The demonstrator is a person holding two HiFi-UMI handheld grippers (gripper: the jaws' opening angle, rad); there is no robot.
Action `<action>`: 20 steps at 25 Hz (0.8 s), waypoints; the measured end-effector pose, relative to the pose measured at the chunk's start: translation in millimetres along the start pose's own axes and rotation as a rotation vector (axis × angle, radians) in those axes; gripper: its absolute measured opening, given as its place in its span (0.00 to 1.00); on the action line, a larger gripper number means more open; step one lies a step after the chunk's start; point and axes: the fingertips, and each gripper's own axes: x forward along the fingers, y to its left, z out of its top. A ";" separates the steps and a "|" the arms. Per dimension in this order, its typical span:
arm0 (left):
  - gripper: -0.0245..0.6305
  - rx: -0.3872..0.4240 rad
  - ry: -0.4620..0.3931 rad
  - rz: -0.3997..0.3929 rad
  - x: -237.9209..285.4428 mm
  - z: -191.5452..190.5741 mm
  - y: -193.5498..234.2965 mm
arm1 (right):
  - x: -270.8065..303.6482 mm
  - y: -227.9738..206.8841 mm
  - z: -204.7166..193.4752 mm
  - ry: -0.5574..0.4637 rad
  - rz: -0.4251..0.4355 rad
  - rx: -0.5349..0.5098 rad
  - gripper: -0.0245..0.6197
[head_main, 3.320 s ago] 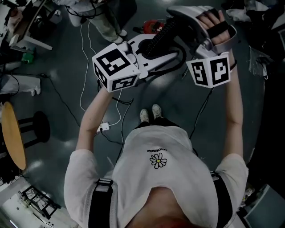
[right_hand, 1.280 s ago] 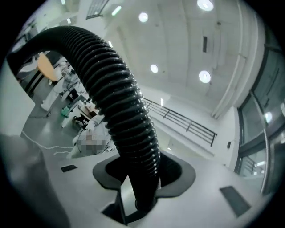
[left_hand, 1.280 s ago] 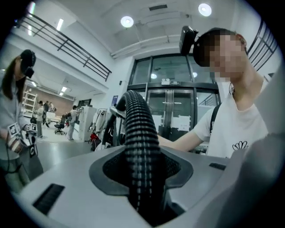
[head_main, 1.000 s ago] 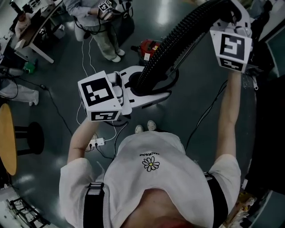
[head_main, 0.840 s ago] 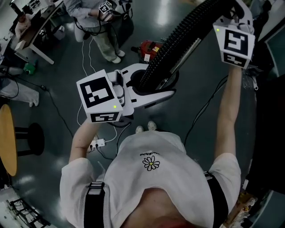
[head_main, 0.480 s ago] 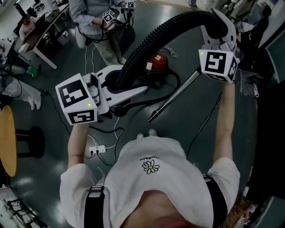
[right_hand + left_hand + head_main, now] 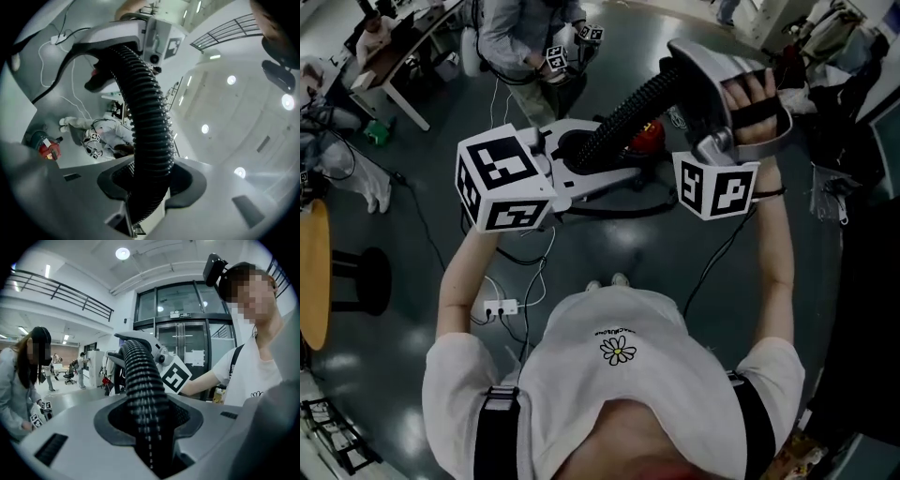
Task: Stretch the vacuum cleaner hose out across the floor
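Change: the right gripper point(image 7: 675, 84) has dropped and rolled, hand now uppermost, and has closed in on the left gripper point(image 7: 589, 155). The hose span between them is much shorter.
Floor: glossy dark grey floor point(image 7: 661, 246), well below both grippers.
Hose: black ribbed flexible vacuum cleaner hose point(image 7: 623, 114), held up in the air. Its long axis runs straight from one gripper to the other, so both hands are equally near.
Left claw: clamped narrow round the hose.
Right claw: gripping the hose too, jaws set somewhat wider.
Coming move: probably pulling the hands apart along that axis and lowering.

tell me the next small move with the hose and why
Probably pull the right gripper away from the left gripper and lower toward the floor: both are shut on the hose, with only a short span between them, held up in the air.
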 end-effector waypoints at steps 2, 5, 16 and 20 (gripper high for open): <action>0.26 -0.007 0.020 -0.013 4.4 -4.8 2.3 | 3.1 13.7 14.9 -0.035 0.037 -0.019 0.31; 0.26 -0.069 0.056 -0.127 13.5 -9.8 -4.0 | 3.9 29.3 43.0 -0.120 0.099 -0.020 0.31; 0.26 -0.352 -0.209 -0.225 25.8 -31.4 -32.4 | -16.6 110.2 45.1 -0.236 0.344 0.802 0.31; 0.26 -0.383 -0.230 -0.234 16.3 -26.9 -40.0 | -14.4 179.7 13.9 -0.161 0.465 1.401 0.33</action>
